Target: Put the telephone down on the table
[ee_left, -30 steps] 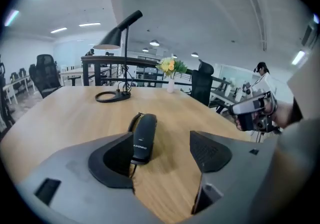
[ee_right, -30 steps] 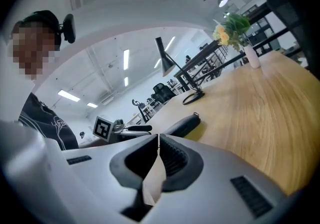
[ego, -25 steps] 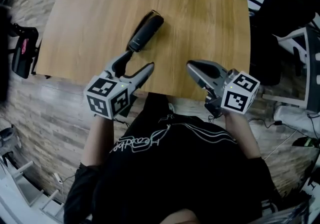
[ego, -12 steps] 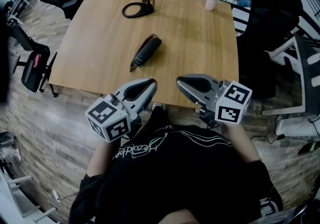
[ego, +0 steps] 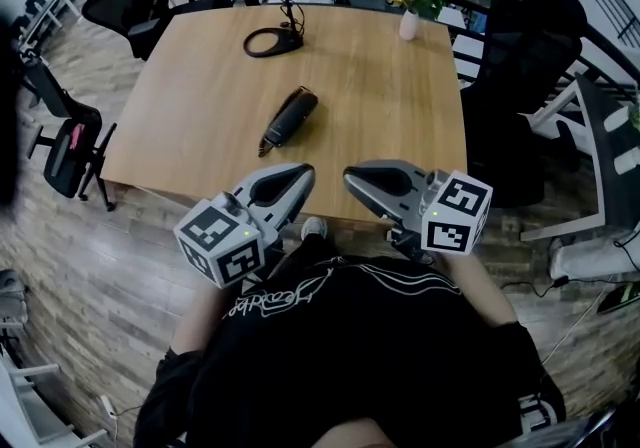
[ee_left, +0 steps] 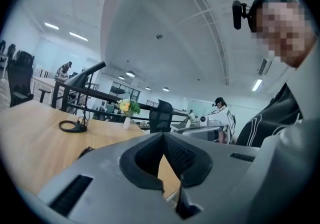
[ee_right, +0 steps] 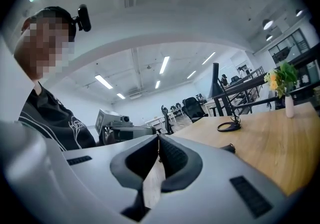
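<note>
The black telephone handset (ego: 288, 119) lies flat on the wooden table (ego: 190, 96), near its middle, with nothing touching it. My left gripper (ego: 304, 174) hovers at the table's near edge, well short of the handset, shut and empty. My right gripper (ego: 352, 177) is beside it, also shut and empty, and their tips point toward each other. In the left gripper view the pads (ee_left: 176, 154) meet and the handset shows as a dark shape (ee_left: 85, 152) low on the table. From the right gripper view, the handset (ee_right: 228, 147) is a small dark lump past the closed pads (ee_right: 172, 155).
A black ring-shaped base with an upright stand (ego: 272, 40) sits at the table's far side. A small vase of flowers (ego: 409, 22) stands at the far right corner. Black office chairs stand left (ego: 62, 141) and right (ego: 525, 66) of the table.
The left jaws went from open beside the handset's end to shut. Both grippers drew back from the table toward the body, and the handset stayed lying on the table.
</note>
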`<state>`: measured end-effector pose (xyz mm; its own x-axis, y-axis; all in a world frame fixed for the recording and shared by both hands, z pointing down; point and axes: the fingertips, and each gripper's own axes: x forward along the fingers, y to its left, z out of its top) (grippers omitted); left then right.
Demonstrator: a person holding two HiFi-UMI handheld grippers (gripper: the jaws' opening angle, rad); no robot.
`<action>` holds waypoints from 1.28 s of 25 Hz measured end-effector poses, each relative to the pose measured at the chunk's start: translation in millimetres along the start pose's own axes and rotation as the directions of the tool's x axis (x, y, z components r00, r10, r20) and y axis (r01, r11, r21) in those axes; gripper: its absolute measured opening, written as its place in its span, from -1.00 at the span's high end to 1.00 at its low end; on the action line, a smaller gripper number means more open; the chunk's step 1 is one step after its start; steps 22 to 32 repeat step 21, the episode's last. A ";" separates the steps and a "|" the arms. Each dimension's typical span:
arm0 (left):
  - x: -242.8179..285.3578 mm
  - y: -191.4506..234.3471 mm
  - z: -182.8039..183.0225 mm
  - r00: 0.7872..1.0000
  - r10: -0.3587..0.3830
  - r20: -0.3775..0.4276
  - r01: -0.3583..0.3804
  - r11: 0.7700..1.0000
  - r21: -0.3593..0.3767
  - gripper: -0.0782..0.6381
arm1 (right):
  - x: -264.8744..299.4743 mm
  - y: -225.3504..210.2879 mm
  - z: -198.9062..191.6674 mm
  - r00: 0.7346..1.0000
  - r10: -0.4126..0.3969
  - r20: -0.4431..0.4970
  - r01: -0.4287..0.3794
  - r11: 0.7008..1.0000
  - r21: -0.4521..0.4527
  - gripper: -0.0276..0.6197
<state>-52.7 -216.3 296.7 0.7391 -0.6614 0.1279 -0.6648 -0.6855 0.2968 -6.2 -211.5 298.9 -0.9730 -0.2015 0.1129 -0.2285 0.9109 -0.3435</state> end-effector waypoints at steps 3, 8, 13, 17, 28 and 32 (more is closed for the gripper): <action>0.1 4.7 -5.9 1.000 0.007 -0.019 -0.006 1.000 0.008 0.76 | 2.3 -1.0 -1.3 1.000 -0.001 0.001 0.001 1.000 0.015 0.79; 4.0 11.2 -10.4 1.000 -0.009 -0.024 0.007 0.999 -0.052 0.76 | 2.5 -7.7 -2.9 1.000 -0.008 0.008 0.008 1.000 0.025 0.79; 6.8 19.1 -10.5 0.999 0.003 -0.033 -0.004 1.000 -0.017 0.76 | 0.1 -18.6 4.9 0.999 -0.014 0.046 0.012 0.999 0.053 0.79; 12.1 26.2 -15.3 0.999 0.007 -0.049 -0.008 1.000 -0.021 0.76 | 4.0 -25.7 1.5 0.999 -0.022 0.046 0.019 0.998 0.065 0.79; 19.1 32.0 -13.8 0.999 0.002 -0.047 -0.003 1.000 -0.022 0.76 | 6.9 -34.5 0.8 0.999 -0.025 0.046 0.022 0.998 0.066 0.79; 19.1 32.0 -13.8 0.999 0.002 -0.047 -0.003 1.000 -0.022 0.76 | 6.9 -34.5 0.8 0.999 -0.025 0.046 0.022 0.998 0.066 0.79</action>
